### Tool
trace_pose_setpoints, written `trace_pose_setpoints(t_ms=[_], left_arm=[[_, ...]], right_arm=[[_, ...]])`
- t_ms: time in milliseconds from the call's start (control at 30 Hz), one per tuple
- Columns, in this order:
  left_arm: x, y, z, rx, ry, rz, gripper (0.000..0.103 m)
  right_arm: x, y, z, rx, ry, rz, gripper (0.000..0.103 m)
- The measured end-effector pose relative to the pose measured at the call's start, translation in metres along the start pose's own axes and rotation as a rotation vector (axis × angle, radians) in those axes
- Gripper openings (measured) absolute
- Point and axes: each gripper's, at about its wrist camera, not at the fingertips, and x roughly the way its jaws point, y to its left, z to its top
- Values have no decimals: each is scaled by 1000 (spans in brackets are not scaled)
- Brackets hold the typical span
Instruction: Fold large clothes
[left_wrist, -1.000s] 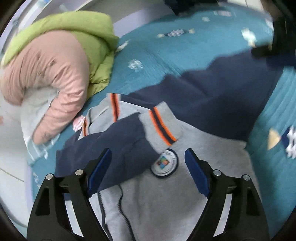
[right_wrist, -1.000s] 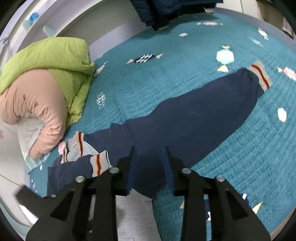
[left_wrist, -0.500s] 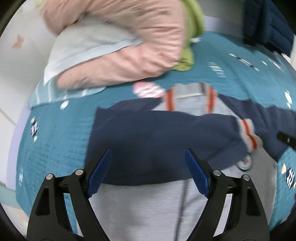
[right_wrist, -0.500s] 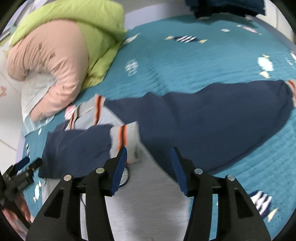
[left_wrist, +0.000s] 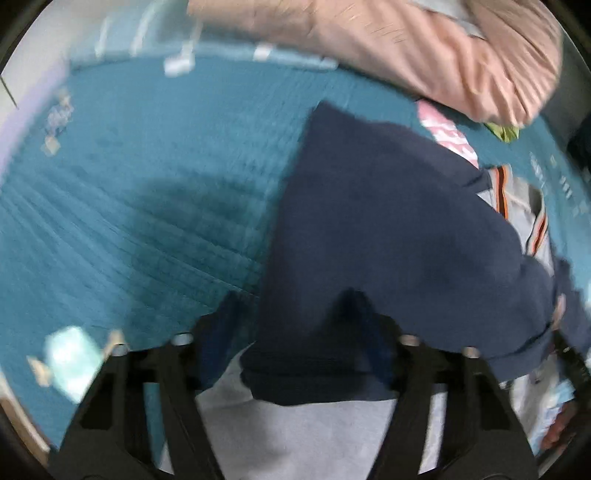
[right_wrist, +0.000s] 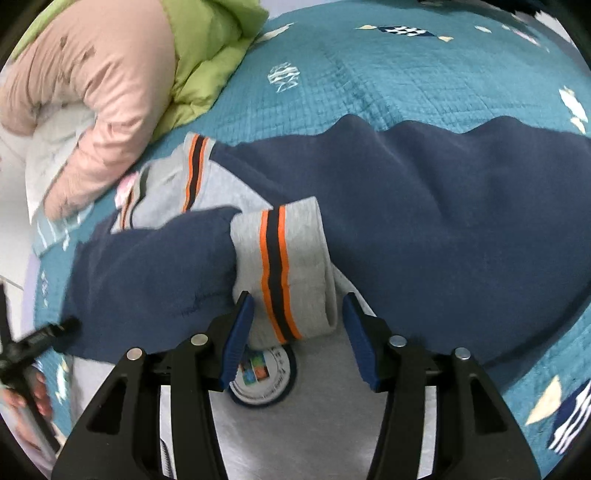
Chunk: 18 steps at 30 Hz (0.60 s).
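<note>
- Navy-and-grey jacket (right_wrist: 424, 206) lies flat on the bed (right_wrist: 388, 74); one sleeve (right_wrist: 155, 269) folded across.
- Left gripper (left_wrist: 291, 325): closing over the sleeve's shoulder edge, not yet pinching.
- Right gripper (right_wrist: 297, 328): closing astride the cuff (right_wrist: 284, 269), apart.
- Next, likely: fold the other sleeve.

Motion blur smears the left wrist view, so the left gripper's (left_wrist: 291, 314) fingers (left_wrist: 229, 317) blend into the navy sleeve (left_wrist: 388, 236).

blurred navy sleeve (left_wrist: 388, 236), perhaps on teal quilt (left_wrist: 147, 177)
</note>
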Motion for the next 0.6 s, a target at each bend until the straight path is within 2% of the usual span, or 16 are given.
trace_pose_setpoints(t_ms=[33, 67, 100, 167, 300, 367, 467, 600], left_arm=[[0, 5, 0, -26, -9, -31, 50], [-2, 8, 1, -31, -22, -50, 33], [-5, 8, 0, -19, -22, -81, 25], [-13, 8, -1, -1, -28, -58, 17], [-29, 13, -7, 31, -50, -62, 13], [-26, 17, -9, 41, -42, -24, 12], [-15, 20, -9, 29, -23, -19, 13], [-9, 21, -6, 11, -31, 6, 16]], right_arm=[[0, -3, 1, 21, -5, 10, 38], [-1, -8, 2, 48, -12, 10, 26], [-2, -10, 3, 58, -16, 11, 17], [-7, -11, 3, 71, -20, 36, 12], [-20, 1, -2, 40, 13, -1, 11], [-20, 5, -6, 21, 36, -16, 11], [-5, 2, -10, -1, 59, -57, 11], [1, 9, -12, -36, 39, -93, 12]])
